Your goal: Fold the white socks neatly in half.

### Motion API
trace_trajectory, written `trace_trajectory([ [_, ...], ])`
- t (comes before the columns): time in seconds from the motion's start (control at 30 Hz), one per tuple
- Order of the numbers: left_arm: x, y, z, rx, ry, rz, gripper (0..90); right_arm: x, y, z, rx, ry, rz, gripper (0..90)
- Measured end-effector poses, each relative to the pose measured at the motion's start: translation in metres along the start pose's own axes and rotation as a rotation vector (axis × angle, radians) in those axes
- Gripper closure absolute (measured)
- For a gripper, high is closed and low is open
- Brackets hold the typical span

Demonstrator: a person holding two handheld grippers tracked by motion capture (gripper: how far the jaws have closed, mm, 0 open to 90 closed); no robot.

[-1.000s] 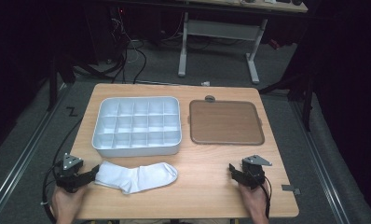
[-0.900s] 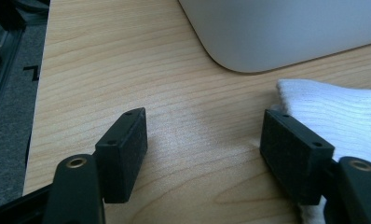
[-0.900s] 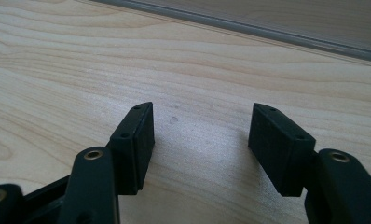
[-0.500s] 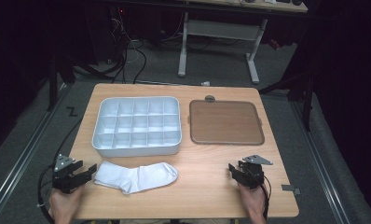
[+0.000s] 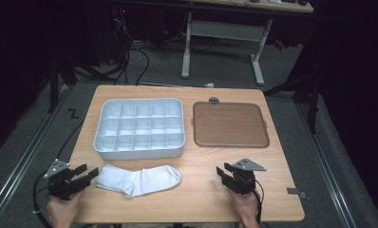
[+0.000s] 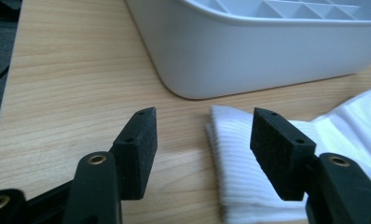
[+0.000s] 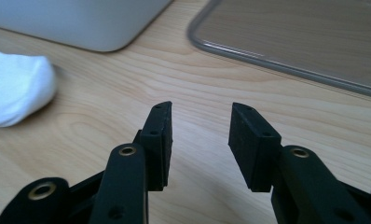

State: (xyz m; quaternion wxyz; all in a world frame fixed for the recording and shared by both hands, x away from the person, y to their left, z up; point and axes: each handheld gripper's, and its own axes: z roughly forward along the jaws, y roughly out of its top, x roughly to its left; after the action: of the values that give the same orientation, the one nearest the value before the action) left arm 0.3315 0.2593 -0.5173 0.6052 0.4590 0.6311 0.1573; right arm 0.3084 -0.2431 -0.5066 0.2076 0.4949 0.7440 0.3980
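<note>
Wooden table (image 5: 196, 199): left gripper (image 6: 202, 135) fingers wide at sock (image 6: 249, 186), right gripper (image 7: 200, 135) fingers parted

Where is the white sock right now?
In the high view the white sock lies flat on the table, near its front left, just in front of the white divided tray. Its cuff end is right by the open left gripper.

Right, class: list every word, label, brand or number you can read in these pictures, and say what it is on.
No readable text anywhere: none on the white divided tray, the clear lid, the sock, the table or either gripper.
</note>
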Motion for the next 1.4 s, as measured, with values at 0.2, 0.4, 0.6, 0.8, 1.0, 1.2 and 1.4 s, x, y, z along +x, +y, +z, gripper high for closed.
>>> trace_trajectory([
  [0.2,-0.014,-0.002,-0.004,0.052,-0.022,-0.014,41.2,0.025,0.006,0.009,0.000,0.097,-0.043,60.0],
  [0.4,-0.021,-0.012,0.004,0.115,0.008,-0.018,43.2,0.052,0.011,0.024,0.019,0.175,-0.099,60.0],
  [0.6,-0.020,-0.018,0.009,0.143,0.044,-0.020,44.8,0.071,0.015,0.038,0.036,0.221,-0.130,59.9],
  [0.8,-0.018,-0.022,0.010,0.147,0.064,-0.018,48.5,0.090,0.021,0.050,0.051,0.251,-0.161,60.6],
  [1.0,-0.019,-0.025,0.009,0.152,0.077,0.010,52.8,0.098,0.022,0.065,0.088,0.257,-0.174,66.8],
  [1.2,-0.020,-0.031,0.012,0.159,0.090,0.038,56.0,0.098,0.020,0.071,0.128,0.249,-0.185,73.3],
  [1.4,-0.025,-0.036,0.016,0.169,0.087,0.066,60.8,0.097,0.016,0.070,0.134,0.204,-0.218,81.1],
])
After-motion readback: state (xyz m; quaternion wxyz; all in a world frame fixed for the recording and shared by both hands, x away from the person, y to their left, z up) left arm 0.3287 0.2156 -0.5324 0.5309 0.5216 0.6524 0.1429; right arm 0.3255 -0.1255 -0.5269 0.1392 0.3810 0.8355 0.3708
